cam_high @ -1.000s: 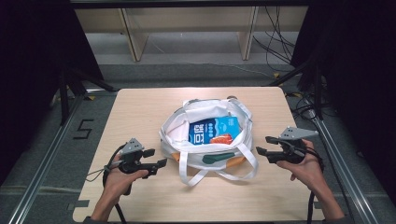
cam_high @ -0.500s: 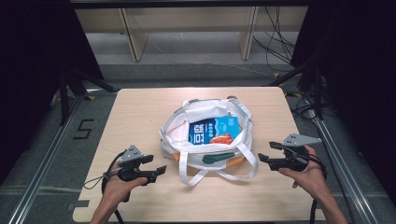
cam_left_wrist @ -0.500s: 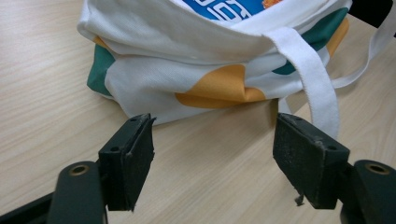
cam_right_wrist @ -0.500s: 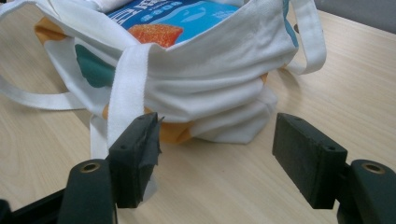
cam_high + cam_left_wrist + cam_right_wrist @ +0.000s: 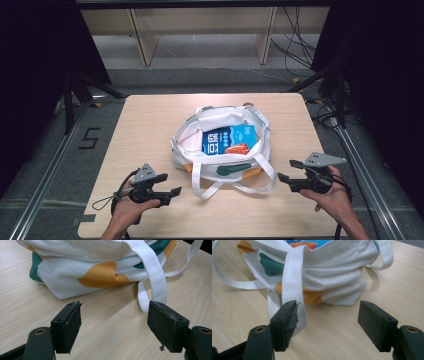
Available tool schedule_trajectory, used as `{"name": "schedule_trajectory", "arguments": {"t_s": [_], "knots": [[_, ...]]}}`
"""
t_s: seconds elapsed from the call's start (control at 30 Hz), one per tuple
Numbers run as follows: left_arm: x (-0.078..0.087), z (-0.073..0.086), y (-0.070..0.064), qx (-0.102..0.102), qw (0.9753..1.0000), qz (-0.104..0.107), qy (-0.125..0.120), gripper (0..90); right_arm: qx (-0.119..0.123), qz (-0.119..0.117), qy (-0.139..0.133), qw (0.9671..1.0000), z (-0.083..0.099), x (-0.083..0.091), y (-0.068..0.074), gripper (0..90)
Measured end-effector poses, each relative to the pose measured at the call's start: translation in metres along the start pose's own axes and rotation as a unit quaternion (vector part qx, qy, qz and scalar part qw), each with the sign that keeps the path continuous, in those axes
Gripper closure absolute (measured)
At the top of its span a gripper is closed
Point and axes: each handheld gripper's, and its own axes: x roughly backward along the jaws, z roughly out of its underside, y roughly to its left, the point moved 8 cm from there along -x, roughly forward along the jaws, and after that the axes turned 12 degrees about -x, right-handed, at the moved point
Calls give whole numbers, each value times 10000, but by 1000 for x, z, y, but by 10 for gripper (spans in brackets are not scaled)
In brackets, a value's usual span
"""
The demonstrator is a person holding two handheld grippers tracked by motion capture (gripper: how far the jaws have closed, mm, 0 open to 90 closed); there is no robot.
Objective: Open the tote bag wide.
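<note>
- Tote bag [image 5: 220, 150] sits mid-bench [image 5: 150, 120], mouth open upward; a blue packet [image 5: 227, 140] lies inside, print side up
- Bag is white cloth with green and orange patches; white straps [image 5: 215, 185] trail off its near side onto the wood
- Left gripper [image 5: 167, 192] low over the near left part of the bench, jaws spread wide, nothing between them; its own view has the bag's corner [image 5: 75, 277] ahead and one strap [image 5: 155, 277] just in front of the right-hand jaw
- Right gripper [image 5: 287, 172] near the bag's right side, jaws likewise wide apart and empty; in its own view a strap [image 5: 292, 282] hangs just beside the left-hand jaw, whether touching I cannot tell
- Step in hand, as judged: both grippers set either side of the bag, no grasp made yet; the handles look the likely target
- Next move calls for: each gripper to line a jaw pair across a flat strap and close on a single layer, not the bag wall; straps lie slack and may slide
- Versus 1.0 s ago: both grippers have drawn back toward the near edge, the left more so; bag and packet unchanged
</note>
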Motion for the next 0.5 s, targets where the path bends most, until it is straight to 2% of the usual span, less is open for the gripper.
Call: {"name": "schedule_trajectory", "arguments": {"t_s": [0.03, 0.1, 0.13, 0.17, 0.2, 0.27, 0.3, 0.33, 0.37, 0.4, 0.43, 0.5], "knots": [[0, 1, -2, 116, 9999, 8, 36, 261, 87, 2, -48, 10000, 0, 0, -1, 327], [-1, 1, -4, 23, 10000, 27, -21, 260, 102, -14, -12, 9999, 1, 1, -1, 327], [-1, 2, -5, 26, 10000, 7, 1, 260, 28, -1, -23, 10000, 3, 1, 0, 327], [-2, 3, -6, 91, 10000, -7, 5, 259, 167, -31, -32, 9999, 3, 1, -1, 327], [-1, 4, -6, 17, 10000, 21, 37, 256, 30, -48, 41, 10000, 7, 2, 3, 325], [-1, 5, -7, -35, 10000, -11, 11, 255, 90, -30, -38, 9999, 7, 1, 3, 324], [0, 6, -8, 11, 10000, -5, 19, 255, 54, -34, 31, 10000, 9, 1, 4, 323], [0, 7, -9, 67, 10000, -13, 50, 255, 92, -27, -17, 10000, 10, 1, 4, 323], [-1, 7, -9, 17, 10000, -22, -28, 255, 149, -38, 9, 9999, 12, 1, 4, 323], [0, 8, -9, -12, 10000, -7, 45, 255, 47, -48, 46, 10000, 14, 1, 6, 323], [0, 8, -10, 11, 10000, -21, -22, 254, 70, -70, 88, 9999, 17, 2, 7, 322], [1, 11, -12, 66, 10000, -25, 54, 254, 9, -73, 94, 9999, 19, 2, 9, 323]]}}
